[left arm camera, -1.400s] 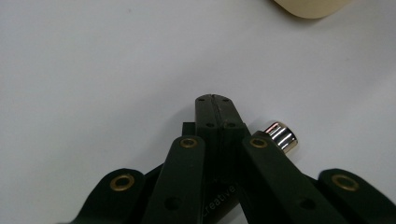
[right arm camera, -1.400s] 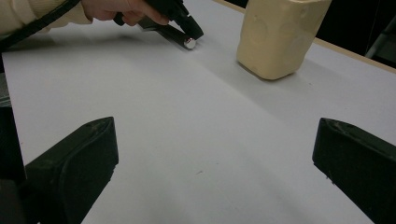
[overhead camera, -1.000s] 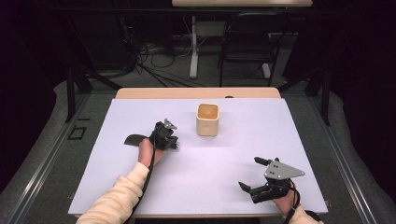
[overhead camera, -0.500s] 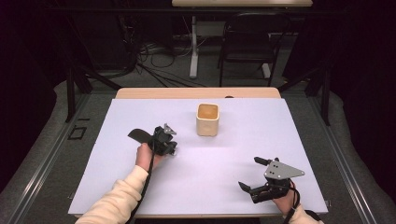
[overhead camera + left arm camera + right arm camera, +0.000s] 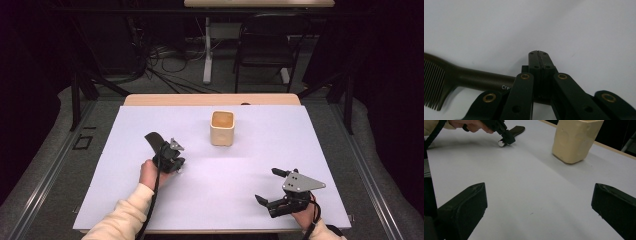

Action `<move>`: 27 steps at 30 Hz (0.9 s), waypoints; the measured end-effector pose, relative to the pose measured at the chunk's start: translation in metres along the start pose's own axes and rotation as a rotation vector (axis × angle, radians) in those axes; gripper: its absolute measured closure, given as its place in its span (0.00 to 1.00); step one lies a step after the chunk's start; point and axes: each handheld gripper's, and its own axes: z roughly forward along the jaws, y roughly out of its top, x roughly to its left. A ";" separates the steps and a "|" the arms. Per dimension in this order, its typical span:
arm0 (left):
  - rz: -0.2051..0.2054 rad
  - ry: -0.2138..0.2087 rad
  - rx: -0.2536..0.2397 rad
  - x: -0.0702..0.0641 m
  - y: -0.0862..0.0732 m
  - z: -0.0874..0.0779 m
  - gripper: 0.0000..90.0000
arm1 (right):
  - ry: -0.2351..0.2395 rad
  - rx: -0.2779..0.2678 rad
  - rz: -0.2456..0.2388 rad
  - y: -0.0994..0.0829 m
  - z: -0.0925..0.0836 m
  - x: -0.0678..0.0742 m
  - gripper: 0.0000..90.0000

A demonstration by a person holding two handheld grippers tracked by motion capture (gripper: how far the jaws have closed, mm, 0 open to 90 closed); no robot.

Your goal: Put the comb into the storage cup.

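A dark comb (image 5: 461, 76) lies with its handle running in between the bases of my left gripper's (image 5: 538, 53) jaws, whose tips are pressed together. From above, the comb (image 5: 152, 139) sticks out up and to the left of the left gripper (image 5: 162, 150), low over the white table cover. A beige square cup (image 5: 222, 128) stands upright at the middle back, to the right of that gripper. My right gripper (image 5: 267, 185) rests near the front right, jaws wide apart with nothing between them (image 5: 539, 202). Ahead of it I see the cup (image 5: 575, 138) and the comb (image 5: 515, 130).
The white cover (image 5: 235, 165) spans the table, with a wooden strip (image 5: 210, 100) at its far edge. A cable trails from the left gripper along the sleeve (image 5: 125, 220). Beyond the table are a black chair (image 5: 265, 45) and floor cables.
My left hand has shifted slightly toward the near left, and the comb has swung from pointing left to pointing away and left. The right gripper has stayed put.
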 end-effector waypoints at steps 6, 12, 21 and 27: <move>-0.018 0.007 -0.004 0.002 -0.008 -0.007 1.00 | 0.001 -0.001 0.000 0.000 0.000 0.000 0.00; -0.043 0.012 -0.002 0.005 -0.019 -0.014 1.00 | 0.002 -0.001 -0.002 0.000 -0.001 0.000 0.00; -0.072 0.028 -0.004 0.013 -0.031 -0.025 1.00 | 0.004 -0.001 0.002 0.000 0.000 0.000 0.00; -0.096 0.043 -0.009 0.021 -0.038 -0.030 1.00 | 0.004 -0.001 0.001 0.000 0.000 0.001 0.00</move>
